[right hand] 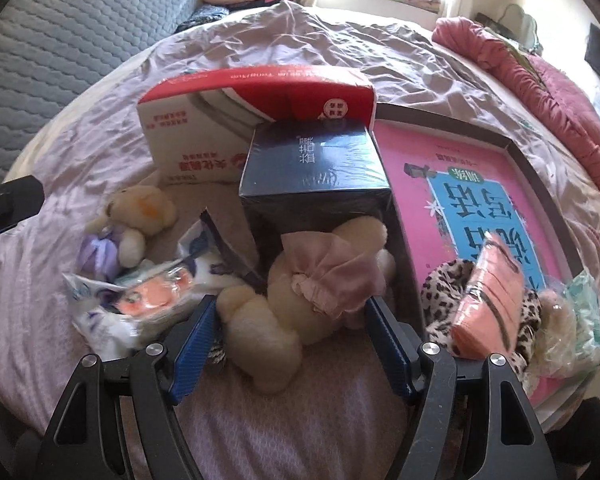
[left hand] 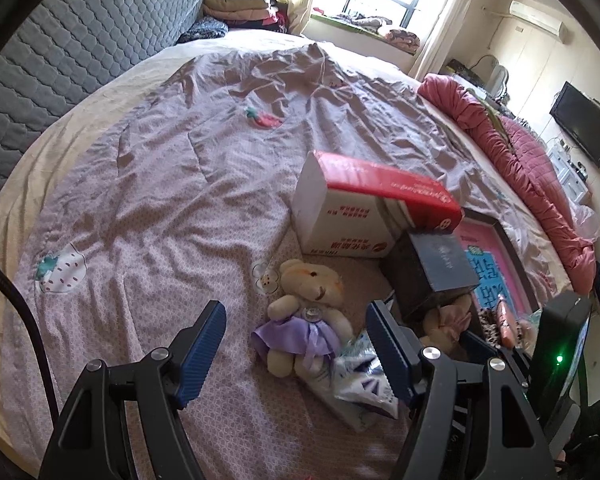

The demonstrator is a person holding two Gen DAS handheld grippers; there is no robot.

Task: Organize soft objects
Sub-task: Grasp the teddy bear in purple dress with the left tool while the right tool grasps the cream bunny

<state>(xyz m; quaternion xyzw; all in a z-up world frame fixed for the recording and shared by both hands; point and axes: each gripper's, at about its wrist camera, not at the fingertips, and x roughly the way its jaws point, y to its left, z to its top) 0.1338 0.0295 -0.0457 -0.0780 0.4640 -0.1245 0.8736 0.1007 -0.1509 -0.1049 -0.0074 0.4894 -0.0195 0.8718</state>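
Observation:
A cream teddy bear in a purple dress lies on the lilac bedspread. My left gripper hovers over it, open, a blue pad on each side and neither touching. A second cream bear in a pink dress lies against a dark blue box. My right gripper is low around this bear, open, its pads close beside the paw and the dress without squeezing. The purple-dress bear also shows at the left of the right wrist view.
A red and white carton stands behind the dark box. To the right, a dark tray holds a pink book, a leopard-print cloth and an orange pouch. Crinkled plastic packets lie between the bears. A rolled pink quilt lines the bed's right edge.

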